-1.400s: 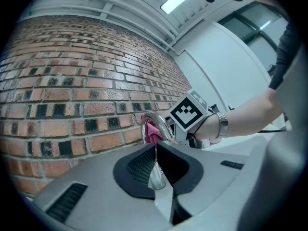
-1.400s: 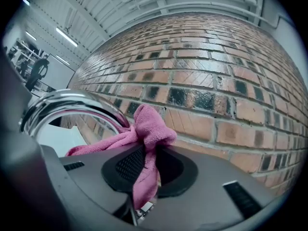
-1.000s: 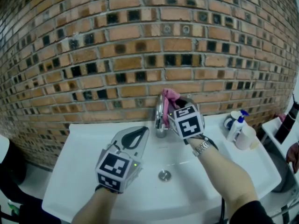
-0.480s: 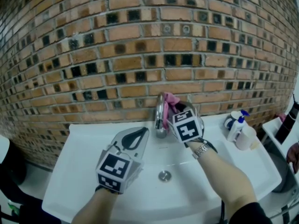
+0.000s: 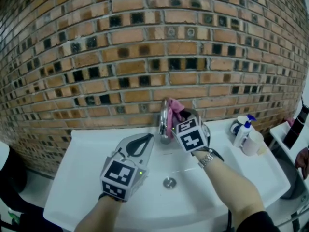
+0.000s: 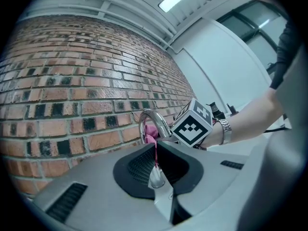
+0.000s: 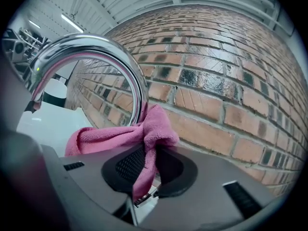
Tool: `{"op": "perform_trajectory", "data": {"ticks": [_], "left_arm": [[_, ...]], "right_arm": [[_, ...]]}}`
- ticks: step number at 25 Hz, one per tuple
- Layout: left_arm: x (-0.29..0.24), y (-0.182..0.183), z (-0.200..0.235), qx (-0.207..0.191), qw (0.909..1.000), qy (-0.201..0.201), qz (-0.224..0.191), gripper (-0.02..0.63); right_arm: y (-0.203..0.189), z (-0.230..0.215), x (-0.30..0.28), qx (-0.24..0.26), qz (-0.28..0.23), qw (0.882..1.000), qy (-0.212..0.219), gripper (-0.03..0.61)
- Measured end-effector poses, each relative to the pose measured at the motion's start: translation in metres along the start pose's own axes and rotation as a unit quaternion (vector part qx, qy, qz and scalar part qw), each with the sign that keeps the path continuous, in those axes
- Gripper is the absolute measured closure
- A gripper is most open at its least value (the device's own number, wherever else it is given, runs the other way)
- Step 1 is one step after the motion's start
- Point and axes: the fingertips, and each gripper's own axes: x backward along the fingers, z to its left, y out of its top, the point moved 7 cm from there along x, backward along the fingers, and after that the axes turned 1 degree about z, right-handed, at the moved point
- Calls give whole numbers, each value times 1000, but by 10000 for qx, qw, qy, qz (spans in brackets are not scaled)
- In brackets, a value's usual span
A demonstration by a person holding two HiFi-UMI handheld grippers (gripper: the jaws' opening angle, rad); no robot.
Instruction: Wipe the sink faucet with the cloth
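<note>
Shifted slightly down and left since a second ago: right gripper (image 5: pixel 182 117) with pink cloth (image 5: pixel 175 106). Left gripper (image 5: pixel 143 140) — jaws together, empty, over white sink (image 5: pixel 89 151). Chrome faucet (image 5: pixel 164 122); cloth against its arch, pinched in right jaws. Pump bottle (image 5: pixel 244 129) — label unreadable.

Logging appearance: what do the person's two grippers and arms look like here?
The left gripper and right gripper are light grey shells with black ribbed pads; each bears a white cube of black square markers. The right wrist wears a metal-link watch, and a dark sleeve starts above the forearm.
</note>
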Motion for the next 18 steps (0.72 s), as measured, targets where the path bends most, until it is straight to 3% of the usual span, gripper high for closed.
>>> {"op": "perform_trajectory", "data": {"ticks": [18], "left_arm": [[1,-1,-3,-26,10000,-33,-11,595]], "right_arm": [[-18,22,12,128,181,9997,-49,512]]}}
